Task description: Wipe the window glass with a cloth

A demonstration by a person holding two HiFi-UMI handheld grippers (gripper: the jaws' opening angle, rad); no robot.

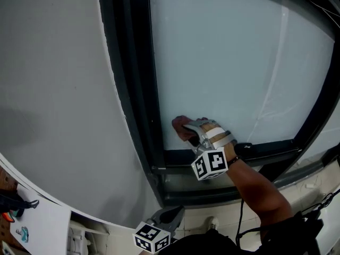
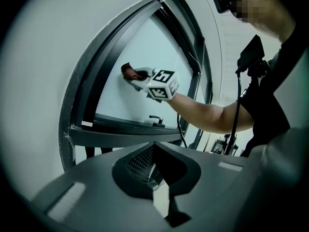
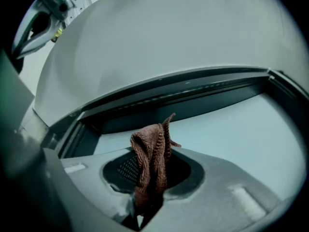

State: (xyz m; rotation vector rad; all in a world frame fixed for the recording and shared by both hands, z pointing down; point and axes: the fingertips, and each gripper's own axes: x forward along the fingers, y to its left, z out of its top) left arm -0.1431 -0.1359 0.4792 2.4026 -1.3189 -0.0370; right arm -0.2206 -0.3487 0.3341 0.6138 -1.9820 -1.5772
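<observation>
A brown cloth point(image 1: 181, 127) is pressed on the window glass point(image 1: 228, 62) near its lower left corner. My right gripper point(image 1: 194, 136) is shut on the cloth, and its marker cube point(image 1: 210, 163) faces the camera. Seen from the right gripper view, the cloth point(image 3: 152, 156) stands bunched up out of the shut jaws of the gripper point(image 3: 149, 178), with the glass point(image 3: 236, 134) just beyond. My left gripper point(image 1: 166, 217) hangs low below the sill, away from the pane. In its own view the left gripper point(image 2: 157, 173) is shut on nothing. That view also shows the cloth point(image 2: 128, 71) held on the glass point(image 2: 145, 47).
A dark window frame point(image 1: 133, 89) surrounds the pane, with a handle point(image 1: 247, 149) on the bottom rail. A plain white wall point(image 1: 53, 89) lies to the left. A white shelf with small items point(image 1: 32, 222) sits at the bottom left. A black cable point(image 1: 241, 217) hangs by the person's forearm point(image 1: 260, 187).
</observation>
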